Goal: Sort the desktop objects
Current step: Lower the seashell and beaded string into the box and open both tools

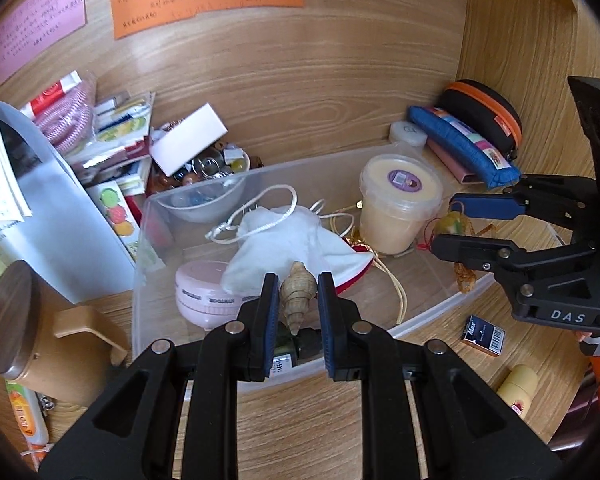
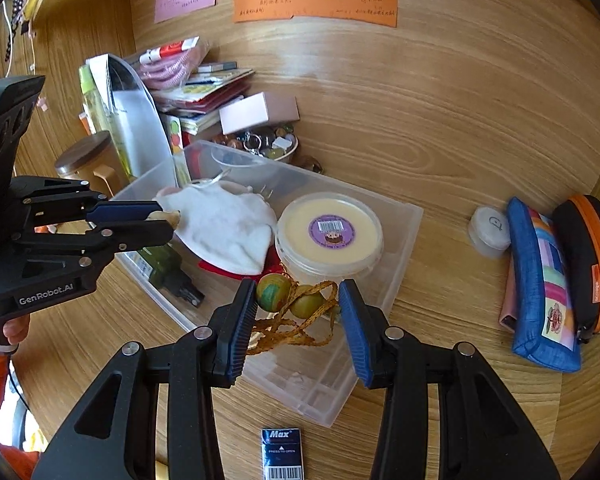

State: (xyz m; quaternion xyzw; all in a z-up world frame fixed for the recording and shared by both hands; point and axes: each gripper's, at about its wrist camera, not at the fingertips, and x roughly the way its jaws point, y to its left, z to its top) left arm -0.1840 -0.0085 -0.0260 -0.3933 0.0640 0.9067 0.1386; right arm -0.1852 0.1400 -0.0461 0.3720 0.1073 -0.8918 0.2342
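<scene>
- Left gripper (image 1: 298, 300) over the clear plastic bin (image 1: 188, 192), fingers closed on a spiral seashell (image 1: 297, 294), tip pointing down toward a dark green block (image 2: 168, 268) in the bin's near corner.
- Right gripper (image 2: 298, 312) at the bin's other end, fingers spread wide and gripping nothing; bead charm with gold cord (image 2: 284, 298) lying between them, left pad touching or nearly touching the larger bead.
- Already in the bin: white drawstring pouch (image 1: 284, 240), pink round case (image 1: 200, 292), lidded cream tub (image 2: 330, 234).
- Likely slip risk: hard, tapered, ribbed shell held across its width, apt to pivot or squirt out under uneven squeeze.
- Likely snag risk: loose cord loops catching a pad on closing or lifting, dragging the charm out over the bin wall.
- Possible crowding: both grippers working inside one bin, close enough to knock together.
- Left out on the table (image 2: 440, 280): Max staple box (image 2: 282, 454).
</scene>
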